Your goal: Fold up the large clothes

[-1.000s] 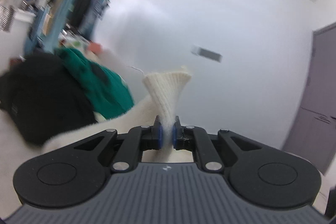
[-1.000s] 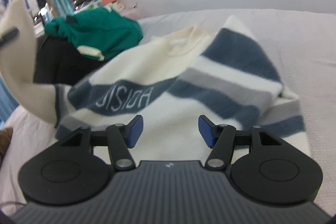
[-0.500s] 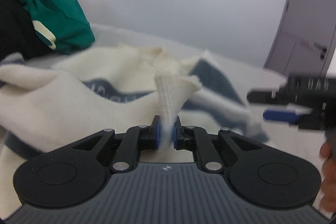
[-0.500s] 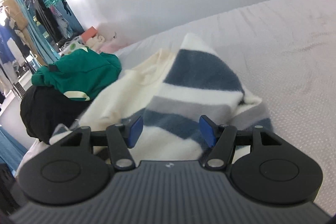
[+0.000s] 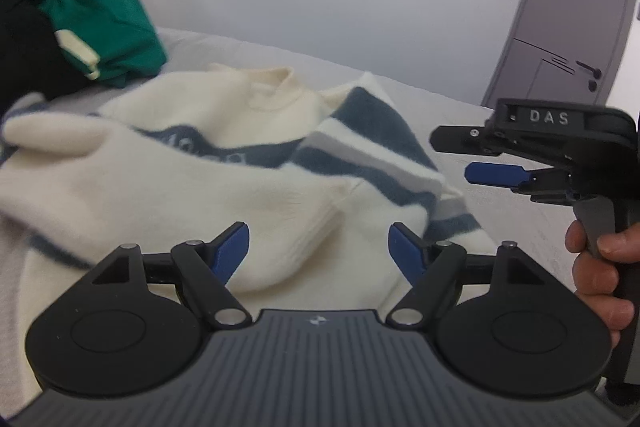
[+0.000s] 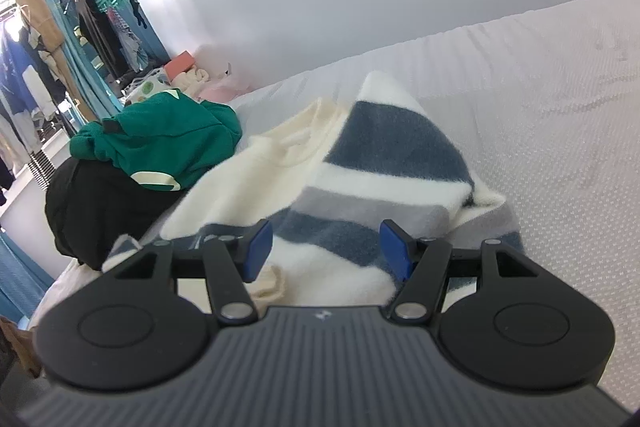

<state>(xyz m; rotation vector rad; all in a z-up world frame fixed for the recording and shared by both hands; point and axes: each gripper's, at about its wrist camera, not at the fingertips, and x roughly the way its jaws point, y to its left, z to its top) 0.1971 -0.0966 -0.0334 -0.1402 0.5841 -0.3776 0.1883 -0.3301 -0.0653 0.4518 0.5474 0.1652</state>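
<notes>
Left gripper angled downward, jaws just opened, empty above the striped sweater; right gripper likewise angled, open, empty.

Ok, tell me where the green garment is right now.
The green garment lies at the left in both wrist views, heaped on a black garment on the bed, just left of the striped cream sweater.

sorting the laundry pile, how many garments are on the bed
3 visible: the striped cream sweater spread in front, the green garment piled to its left, the black garment beneath the green one. More may be hidden under the pile.
</notes>
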